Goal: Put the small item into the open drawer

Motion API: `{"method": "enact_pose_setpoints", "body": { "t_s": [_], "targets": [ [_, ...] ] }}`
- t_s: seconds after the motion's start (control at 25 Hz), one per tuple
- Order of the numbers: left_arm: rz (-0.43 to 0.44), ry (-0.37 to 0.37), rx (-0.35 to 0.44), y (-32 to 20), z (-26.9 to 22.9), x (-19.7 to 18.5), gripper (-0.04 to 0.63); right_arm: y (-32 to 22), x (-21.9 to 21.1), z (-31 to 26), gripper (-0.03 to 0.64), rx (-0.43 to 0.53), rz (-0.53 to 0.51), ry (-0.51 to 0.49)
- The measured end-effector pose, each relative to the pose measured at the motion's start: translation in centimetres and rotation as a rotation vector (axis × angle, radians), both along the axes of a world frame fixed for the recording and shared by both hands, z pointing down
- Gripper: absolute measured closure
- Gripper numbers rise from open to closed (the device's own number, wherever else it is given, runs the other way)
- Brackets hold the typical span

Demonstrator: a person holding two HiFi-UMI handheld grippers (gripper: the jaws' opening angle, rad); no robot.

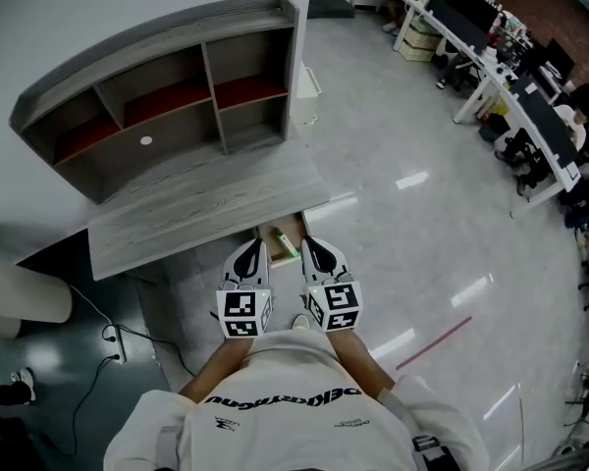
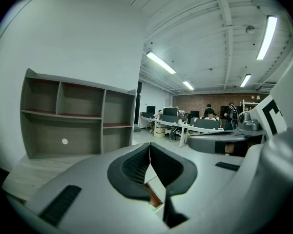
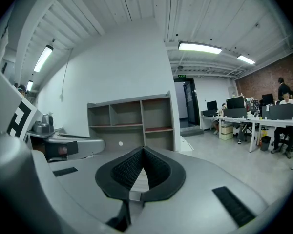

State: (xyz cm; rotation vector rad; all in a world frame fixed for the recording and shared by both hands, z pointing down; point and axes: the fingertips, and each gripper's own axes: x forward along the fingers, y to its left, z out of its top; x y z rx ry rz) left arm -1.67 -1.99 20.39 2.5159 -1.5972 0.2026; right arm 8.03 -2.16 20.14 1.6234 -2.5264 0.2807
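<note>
We see a grey wood-grain desk (image 1: 206, 214) standing on a glossy grey floor (image 1: 402, 214), with a matching shelf unit (image 1: 157, 45) set along the back of its top. The unit's upper compartments have red shelves, and a small white round spot (image 1: 145, 140) shows on the back panel of the wide lower one. Below the desk's front edge a drawer (image 1: 278, 232) stands pulled out with something small and pale green (image 1: 288, 252) inside, and we see cables (image 1: 118, 337) lying on the floor to the left.
</note>
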Motion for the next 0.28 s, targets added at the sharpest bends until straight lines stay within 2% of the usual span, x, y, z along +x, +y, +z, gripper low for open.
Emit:
{"method": "enact_pose_setpoints", "body": {
  "t_s": [0.28],
  "targets": [
    [0.003,0.008,0.007,-0.68,-0.03,0.41,0.578,-0.38,0.59,-0.12,0.584,0.012,0.001,0.012]
  ]
}}
